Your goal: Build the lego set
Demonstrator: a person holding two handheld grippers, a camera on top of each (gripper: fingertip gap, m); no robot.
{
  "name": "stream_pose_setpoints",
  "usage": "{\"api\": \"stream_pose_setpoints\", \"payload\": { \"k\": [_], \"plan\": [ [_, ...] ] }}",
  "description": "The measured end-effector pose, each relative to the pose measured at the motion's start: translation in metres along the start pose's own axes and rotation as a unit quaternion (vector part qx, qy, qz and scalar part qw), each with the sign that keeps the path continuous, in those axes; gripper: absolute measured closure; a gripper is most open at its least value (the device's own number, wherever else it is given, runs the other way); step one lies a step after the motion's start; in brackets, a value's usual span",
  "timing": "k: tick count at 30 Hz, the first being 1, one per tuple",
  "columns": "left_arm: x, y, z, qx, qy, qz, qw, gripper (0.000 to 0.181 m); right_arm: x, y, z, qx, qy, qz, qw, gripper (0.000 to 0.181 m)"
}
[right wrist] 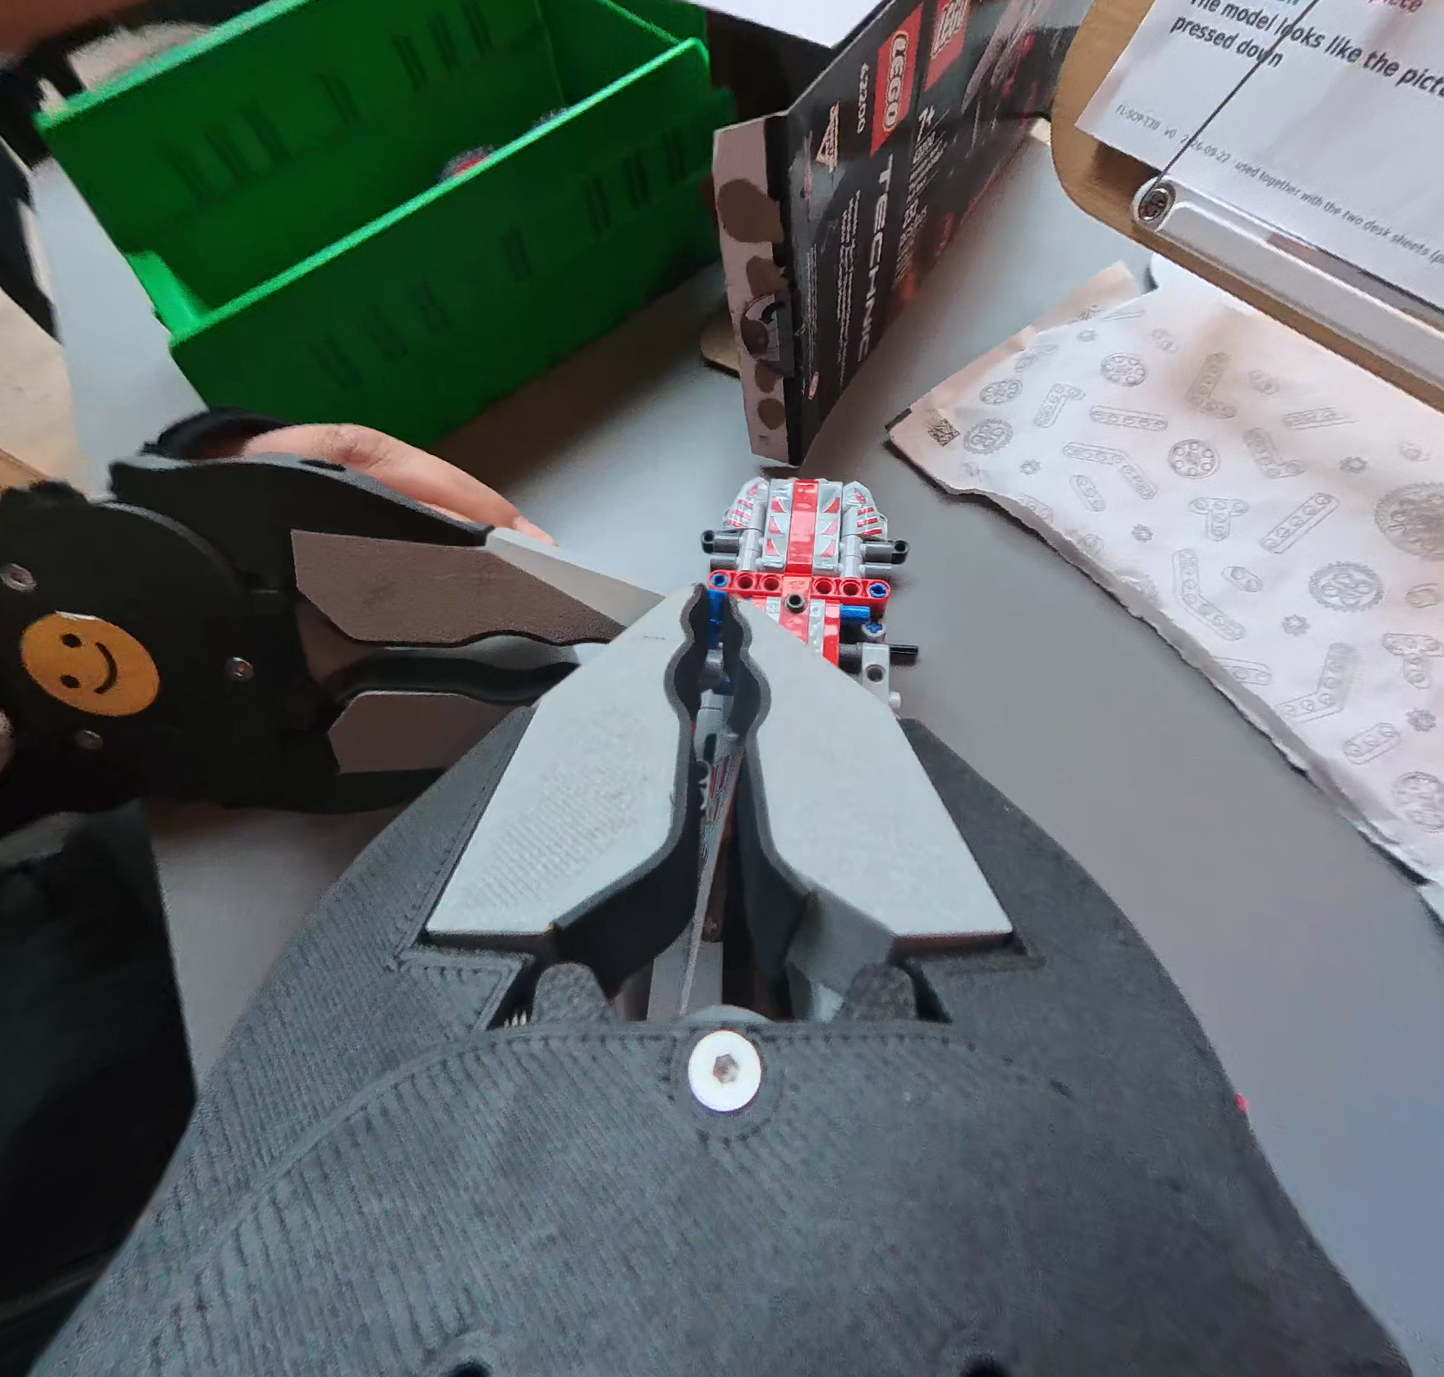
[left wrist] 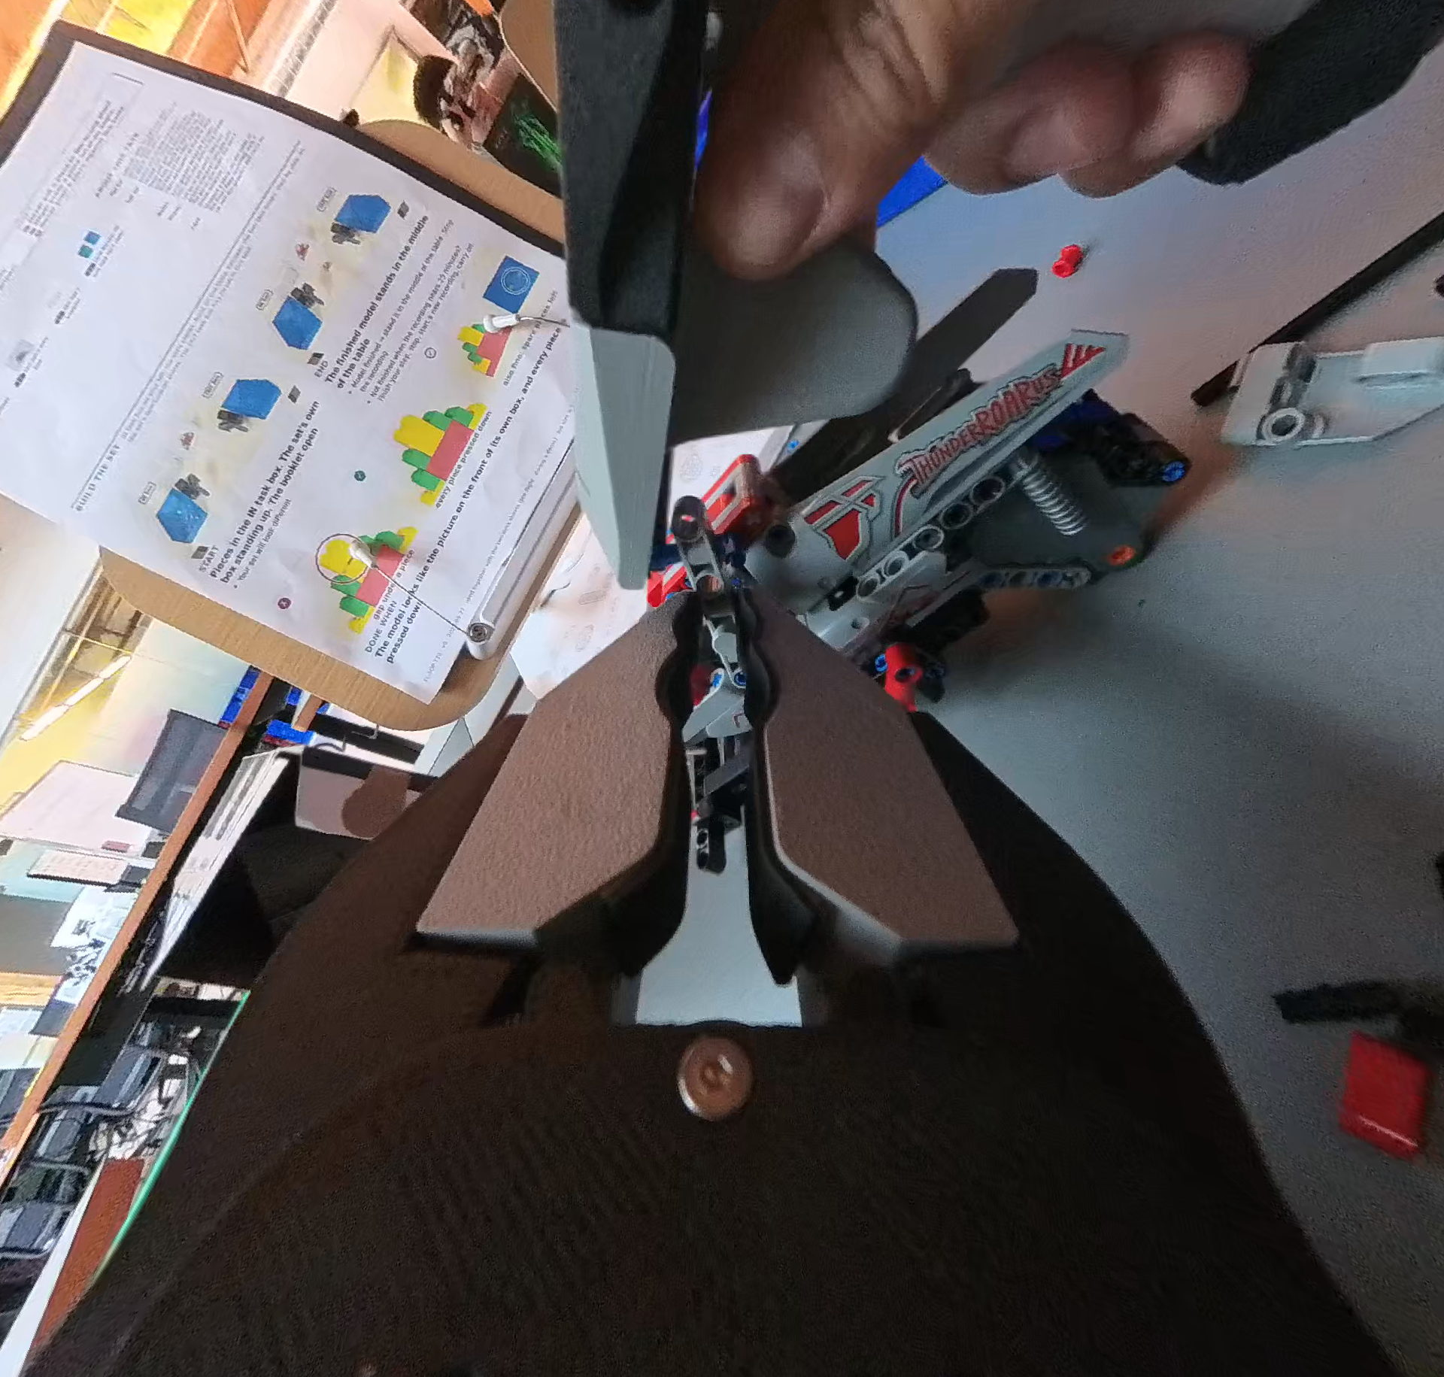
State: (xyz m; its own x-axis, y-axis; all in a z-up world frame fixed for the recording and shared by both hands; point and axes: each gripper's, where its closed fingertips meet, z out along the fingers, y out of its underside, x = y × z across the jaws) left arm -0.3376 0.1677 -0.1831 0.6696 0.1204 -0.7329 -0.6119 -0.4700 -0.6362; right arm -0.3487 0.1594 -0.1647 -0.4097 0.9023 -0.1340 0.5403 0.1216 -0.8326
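The partly built lego model (left wrist: 977, 480) is grey, red and black, with a stickered side panel and a spring. It lies on the grey table. My left gripper (left wrist: 715, 605) is shut on grey and black beams at one end of it. In the right wrist view the model (right wrist: 797, 550) points away from me. My right gripper (right wrist: 715, 605) is shut on a thin part of its near end. The left gripper (right wrist: 602, 636), with a smiley sticker, comes in from the left and meets the model beside my right fingers. The right gripper's fingers (left wrist: 629, 441) and a hand show from above.
A green crate (right wrist: 391, 245) and the open set box (right wrist: 875, 206) stand behind the model. A printed paper bag (right wrist: 1211, 519) lies at right. A clipboard with an instruction sheet (left wrist: 258, 339) leans nearby. Loose pieces: red pin (left wrist: 1066, 261), pale grey panel (left wrist: 1328, 394), red piece (left wrist: 1383, 1097). Less than 4 cm separates the two grippers' tips.
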Motion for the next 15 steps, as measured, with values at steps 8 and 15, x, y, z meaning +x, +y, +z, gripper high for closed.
{"api": "stream_pose_setpoints", "payload": {
  "k": [8, 15],
  "plan": [
    [0.004, -0.005, 0.0, 0.014, 0.025, -0.055, 0.998, 0.175, -0.004, 0.006, -0.007, -0.058, -0.029, 0.027, 0.997, 0.18],
    [0.0, -0.003, 0.002, 0.009, 0.015, -0.067, 0.998, 0.175, 0.0, 0.008, -0.006, -0.128, 0.008, -0.052, 0.99, 0.179]
  ]
}}
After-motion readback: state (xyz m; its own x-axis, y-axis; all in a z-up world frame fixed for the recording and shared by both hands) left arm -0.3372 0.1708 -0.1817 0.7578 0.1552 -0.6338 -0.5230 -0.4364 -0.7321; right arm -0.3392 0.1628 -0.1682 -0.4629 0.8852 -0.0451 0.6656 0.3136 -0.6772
